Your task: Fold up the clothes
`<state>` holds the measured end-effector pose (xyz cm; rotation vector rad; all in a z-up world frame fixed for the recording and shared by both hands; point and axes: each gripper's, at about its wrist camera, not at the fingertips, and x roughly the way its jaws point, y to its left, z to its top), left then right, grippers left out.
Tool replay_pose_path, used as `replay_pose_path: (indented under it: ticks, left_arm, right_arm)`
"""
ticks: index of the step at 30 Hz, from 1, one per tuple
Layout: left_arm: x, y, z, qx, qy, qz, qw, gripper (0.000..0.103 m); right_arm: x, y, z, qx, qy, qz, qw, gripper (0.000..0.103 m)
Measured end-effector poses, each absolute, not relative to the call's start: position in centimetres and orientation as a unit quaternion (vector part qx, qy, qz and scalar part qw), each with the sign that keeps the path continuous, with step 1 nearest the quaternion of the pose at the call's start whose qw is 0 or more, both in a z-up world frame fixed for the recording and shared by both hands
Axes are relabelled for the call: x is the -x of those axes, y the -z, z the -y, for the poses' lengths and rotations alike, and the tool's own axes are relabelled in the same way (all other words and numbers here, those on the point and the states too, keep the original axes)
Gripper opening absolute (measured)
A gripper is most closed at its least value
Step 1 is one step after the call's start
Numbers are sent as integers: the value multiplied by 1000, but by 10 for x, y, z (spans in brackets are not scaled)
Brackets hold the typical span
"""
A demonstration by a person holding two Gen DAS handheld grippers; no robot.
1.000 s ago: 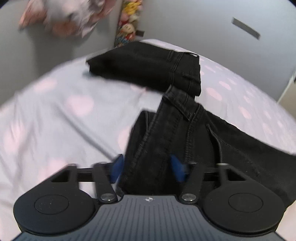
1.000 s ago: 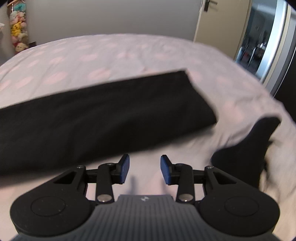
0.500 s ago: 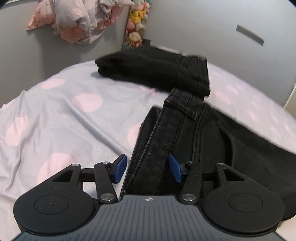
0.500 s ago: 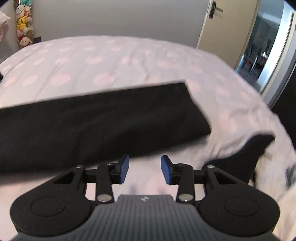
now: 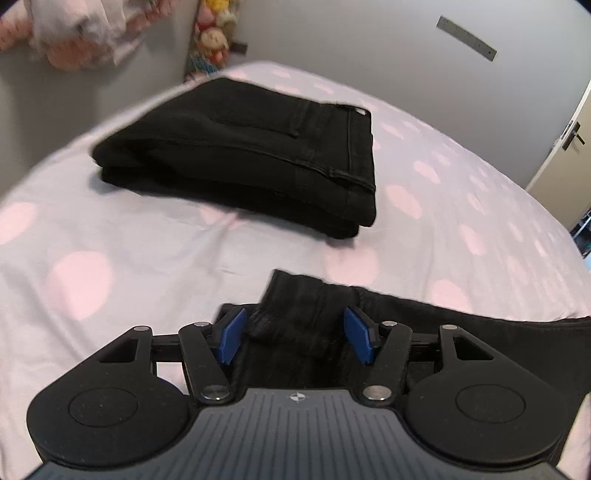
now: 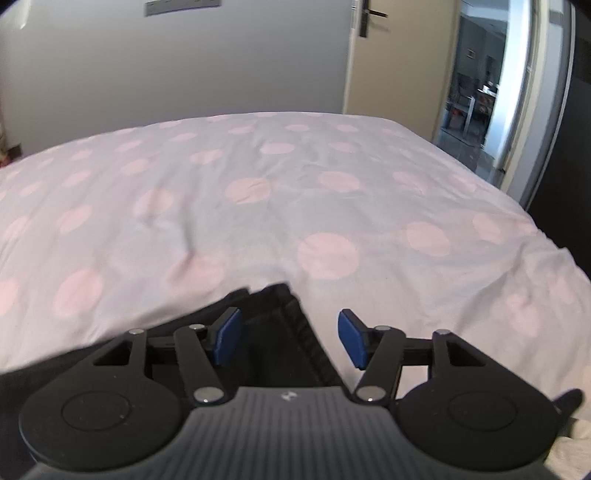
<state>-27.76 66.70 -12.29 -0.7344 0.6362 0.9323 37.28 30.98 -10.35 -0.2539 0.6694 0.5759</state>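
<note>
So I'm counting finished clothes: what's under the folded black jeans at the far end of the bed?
The folded black jeans rest on the polka-dot bedsheet. Several black layers show at their edge; anything beneath is covered.

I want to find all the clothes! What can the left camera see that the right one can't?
Only the left view shows the folded jeans and the toys in the corner. Only the right view shows the open doorway. Both show the dotted bed and black trousers lying between open blue fingers, which have just been opening.
</note>
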Motion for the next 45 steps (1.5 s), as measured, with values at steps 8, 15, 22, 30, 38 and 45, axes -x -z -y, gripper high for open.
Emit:
replay_pose_path:
  ticks: [8,15,22,30,38,45]
  left_arm:
    - [268,128,-665,332,-468,-290,766,31]
    - [272,98,-627,279,-497,-261,779,18]
    - [288,97,-629,280,-517,-258,767,18]
    - [284,117,-646,283,-516,-274,760,19]
    - [285,124,-642,273,-521,-274,761,24]
    - [290,110,-611,256,-548,-263,752,58]
  right_arm:
    - [-396,123,-314,73,-276,-361,888,25]
    - [-367,88,-301,99,-259,-293,915,0]
    - [-370,69,-294,83,-277,-306,907,7]
    - [-378,122,-309,76,-290,-354,886,37]
    - [-386,121,-329,70,-262,-317,909,0]
    - [-375,107,-293,33,-267,-342,901,7]
